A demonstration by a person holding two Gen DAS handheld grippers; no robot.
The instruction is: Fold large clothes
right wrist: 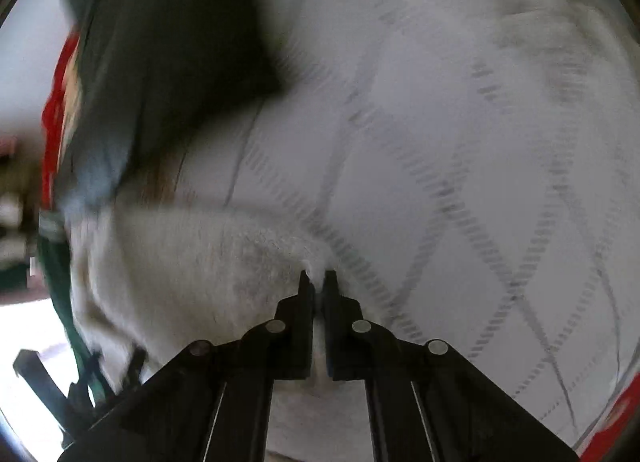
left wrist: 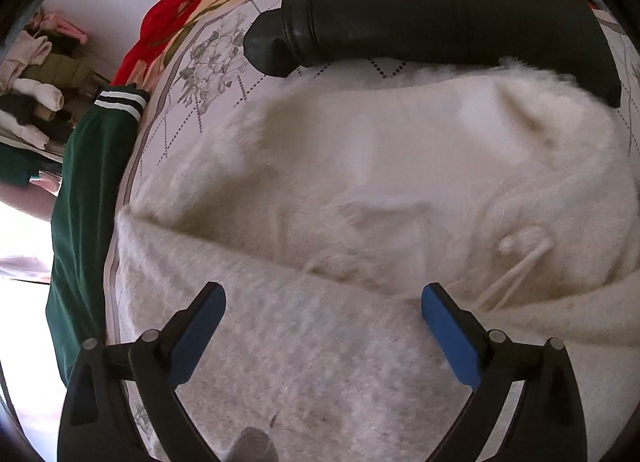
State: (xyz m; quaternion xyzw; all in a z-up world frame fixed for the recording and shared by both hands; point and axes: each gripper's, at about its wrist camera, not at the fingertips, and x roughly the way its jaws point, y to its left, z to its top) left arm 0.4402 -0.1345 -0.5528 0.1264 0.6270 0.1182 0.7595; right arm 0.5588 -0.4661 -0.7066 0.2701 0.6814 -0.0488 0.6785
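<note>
A bed (left wrist: 208, 74) carries everything here, its pale cover printed with grey flowers and dotted diamond lines, with a red floral blanket (left wrist: 168, 22) bunched along its far edge and a white wall behind. Off the bed's left edge, shelves (left wrist: 36, 98) hold piled folded clothes. On the cover a white fleece garment (left wrist: 380, 166) lies spread, its long axis running left to right across the left wrist view; a folded-over layer of it covers the near part and two drawcords trail at its right side. A dark jacket (left wrist: 460, 10) lies beyond it toward the far edge, and a green garment with a striped cuff (left wrist: 92, 190) hangs over the left edge. The left claw (left wrist: 324, 310) hangs directly above the near layer, jaws spread wide and empty. The right claw (right wrist: 318, 278) is clamped tight on the garment's edge, white pile pinched between its tips, bare cover beyond. The fold likely turns on the right claw's hold; that view is blurred.
</note>
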